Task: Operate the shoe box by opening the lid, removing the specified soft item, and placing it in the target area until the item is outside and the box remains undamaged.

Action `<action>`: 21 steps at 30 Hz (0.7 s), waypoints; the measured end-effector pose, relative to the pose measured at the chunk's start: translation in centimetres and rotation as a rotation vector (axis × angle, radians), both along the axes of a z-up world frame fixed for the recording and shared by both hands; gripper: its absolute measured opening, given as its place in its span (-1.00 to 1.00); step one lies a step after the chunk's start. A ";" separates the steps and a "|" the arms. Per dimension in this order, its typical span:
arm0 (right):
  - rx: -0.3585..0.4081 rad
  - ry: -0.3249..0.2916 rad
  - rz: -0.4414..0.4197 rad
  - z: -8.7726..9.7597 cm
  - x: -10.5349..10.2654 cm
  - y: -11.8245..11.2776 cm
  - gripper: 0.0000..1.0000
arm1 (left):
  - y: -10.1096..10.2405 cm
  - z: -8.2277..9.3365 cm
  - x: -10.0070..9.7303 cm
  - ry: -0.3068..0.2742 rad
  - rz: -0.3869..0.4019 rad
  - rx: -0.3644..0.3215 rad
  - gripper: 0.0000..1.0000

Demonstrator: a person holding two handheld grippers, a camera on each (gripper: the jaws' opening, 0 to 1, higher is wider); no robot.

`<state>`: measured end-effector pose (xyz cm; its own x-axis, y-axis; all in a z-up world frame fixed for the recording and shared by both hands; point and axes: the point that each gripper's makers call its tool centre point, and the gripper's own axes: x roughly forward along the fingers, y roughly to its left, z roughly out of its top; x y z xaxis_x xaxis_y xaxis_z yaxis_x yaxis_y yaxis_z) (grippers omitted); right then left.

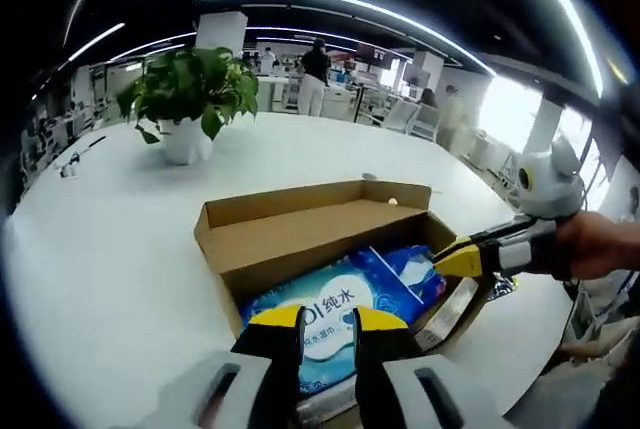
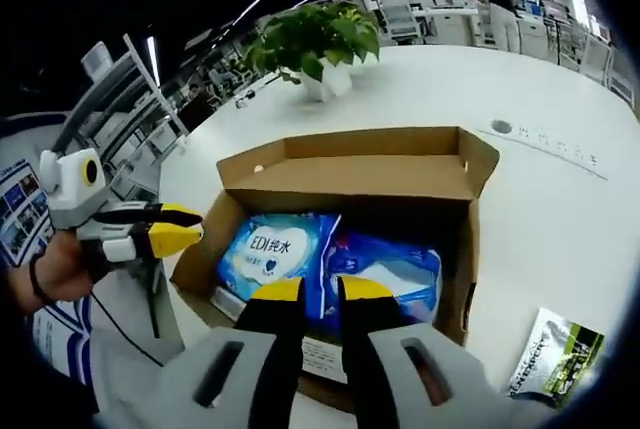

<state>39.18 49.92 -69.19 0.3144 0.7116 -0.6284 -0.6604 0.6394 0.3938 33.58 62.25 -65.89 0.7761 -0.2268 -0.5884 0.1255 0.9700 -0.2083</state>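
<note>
**A:** Box (image 2: 350,194) sitting open on the white table (image 2: 560,209), lid folded back, so I'm hovering both grippers over it. Blue wipes packs (image 2: 275,249) are lying inside, not yet lifted out.

**B:** Jaws?

**A:** Left gripper (image 1: 327,321) and right gripper (image 2: 308,291) are both showing a narrow gap, holding nothing. I'm guessing that's for pinching the soft pack.

**B:** Anything unclear?

**A:** My jaws are hiding the box's near wall, and I'm not seeing any marked target area.

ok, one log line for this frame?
box: lid open | blue packs: inside | left gripper: over packs, holding nothing | right gripper: same
</note>
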 end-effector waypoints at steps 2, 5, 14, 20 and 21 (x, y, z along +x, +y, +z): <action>-0.005 0.007 0.004 -0.3 0.0 0.3 -0.78 | 0.4 0.0 -0.2 0.001 0.009 -0.003 -0.63; -0.014 0.017 0.019 -0.6 -0.3 0.9 -0.78 | 0.9 -0.1 -0.5 0.003 0.023 -0.006 -0.63; -0.033 0.042 0.041 -2.0 -0.3 2.3 -0.75 | 1.7 -0.7 -1.5 0.015 0.050 -0.023 -0.63; -0.022 0.072 -0.001 -2.6 0.5 2.4 -0.75 | 1.5 -0.9 -2.5 0.017 0.063 -0.035 -0.63; -0.021 0.075 -0.001 -2.7 0.6 2.5 -0.74 | 1.5 -0.9 -2.7 0.018 0.068 -0.043 -0.63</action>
<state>39.76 52.40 -71.89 0.2667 0.6976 -0.6650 -0.6288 0.6489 0.4284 30.92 63.78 -66.82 0.7801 -0.1991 -0.5932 0.0557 0.9663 -0.2512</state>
